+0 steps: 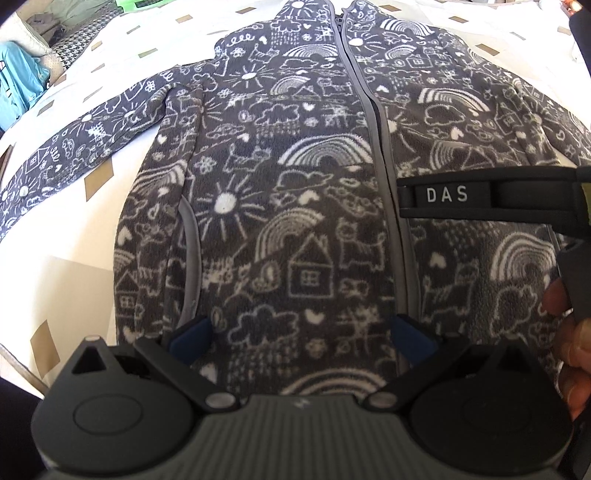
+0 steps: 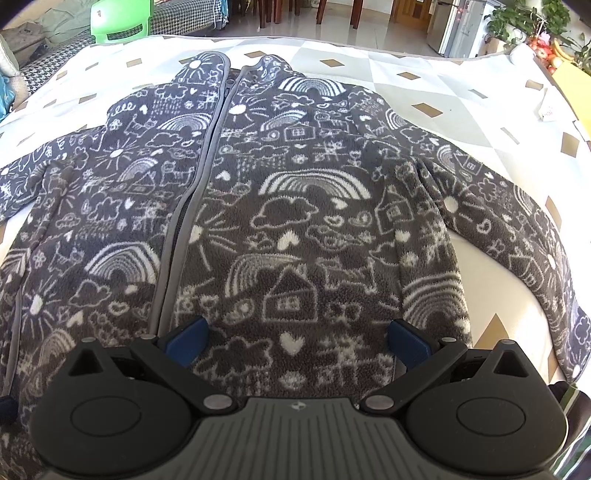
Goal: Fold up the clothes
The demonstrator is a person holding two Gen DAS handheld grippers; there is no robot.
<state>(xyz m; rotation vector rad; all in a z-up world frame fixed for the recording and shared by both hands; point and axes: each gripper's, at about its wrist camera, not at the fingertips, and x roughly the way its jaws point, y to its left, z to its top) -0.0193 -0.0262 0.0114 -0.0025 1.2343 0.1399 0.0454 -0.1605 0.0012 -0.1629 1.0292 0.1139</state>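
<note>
Both wrist views low, close, forward over the shared jacket (image 1: 280, 206).

1. We see the jacket (image 2: 280, 206) lying flat on the bedspread (image 2: 424, 96), collar at the far end, hem nearest us.
2. Its zip (image 2: 192, 192) runs down the middle.
3. One sleeve (image 1: 74, 147) stretches out left, the other sleeve (image 2: 517, 221) out right.
4. Our left gripper (image 1: 301, 334) and right gripper (image 2: 297, 338) hang over the hem end, side by side.
5. A chair (image 2: 118, 22) stands beyond the far left corner.
</note>
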